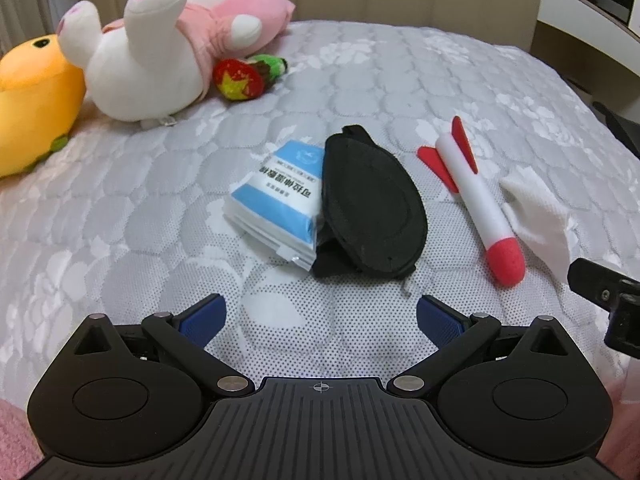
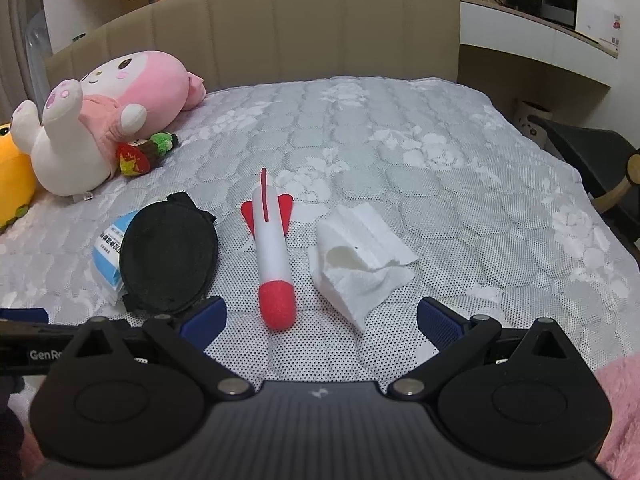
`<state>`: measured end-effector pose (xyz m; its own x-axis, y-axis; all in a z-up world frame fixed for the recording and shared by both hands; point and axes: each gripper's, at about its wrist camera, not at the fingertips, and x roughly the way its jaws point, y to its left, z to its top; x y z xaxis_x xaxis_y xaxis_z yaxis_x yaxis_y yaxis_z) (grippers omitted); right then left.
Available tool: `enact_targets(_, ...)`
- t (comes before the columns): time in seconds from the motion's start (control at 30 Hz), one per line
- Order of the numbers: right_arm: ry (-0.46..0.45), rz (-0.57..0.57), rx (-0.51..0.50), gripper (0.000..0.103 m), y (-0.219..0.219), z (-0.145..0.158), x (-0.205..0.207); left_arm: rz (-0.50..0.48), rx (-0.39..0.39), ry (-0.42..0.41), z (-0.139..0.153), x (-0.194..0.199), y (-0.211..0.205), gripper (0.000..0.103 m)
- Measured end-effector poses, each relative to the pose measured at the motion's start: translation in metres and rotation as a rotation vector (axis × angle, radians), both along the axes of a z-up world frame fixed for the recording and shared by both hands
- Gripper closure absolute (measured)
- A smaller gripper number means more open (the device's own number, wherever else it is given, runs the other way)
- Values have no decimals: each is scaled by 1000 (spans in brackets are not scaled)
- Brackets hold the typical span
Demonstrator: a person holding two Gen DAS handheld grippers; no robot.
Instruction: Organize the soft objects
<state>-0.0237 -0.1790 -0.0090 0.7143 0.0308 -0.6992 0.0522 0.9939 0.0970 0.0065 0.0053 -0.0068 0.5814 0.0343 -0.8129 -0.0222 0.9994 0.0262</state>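
While my left tool (image 1: pixel 321 320) hangs wide open over the bed (image 1: pixel 440 80), a black pouch (image 1: pixel 372 204) lies just ahead, overlapping a blue packet (image 1: pixel 276 196); plush toys (image 1: pixel 160 48) sit far left. Over to my right tool (image 2: pixel 321 320), also open and empty: a foam rocket (image 2: pixel 272 252) and a tissue (image 2: pixel 356 256) lie just ahead.

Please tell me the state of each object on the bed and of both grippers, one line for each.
left gripper: open, empty.
right gripper: open, empty.
black eye mask: lying partly over the blue packet.
blue packet: sealed, flat.
foam rocket: lying down, red tip toward the camera.
white tissue: crumpled.
pink plush: on its back, legs up.
strawberry toy: against the pink plush.
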Motion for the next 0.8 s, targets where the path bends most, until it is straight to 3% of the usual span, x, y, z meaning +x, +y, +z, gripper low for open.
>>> enact_targets(0.4,20,32,-24,1,9,-3,5,1,-4,1,2,3,-2,0)
enact_targets(0.8,65,45,-26,1,11,-11,17,18,-23,52,-5,13,1,0)
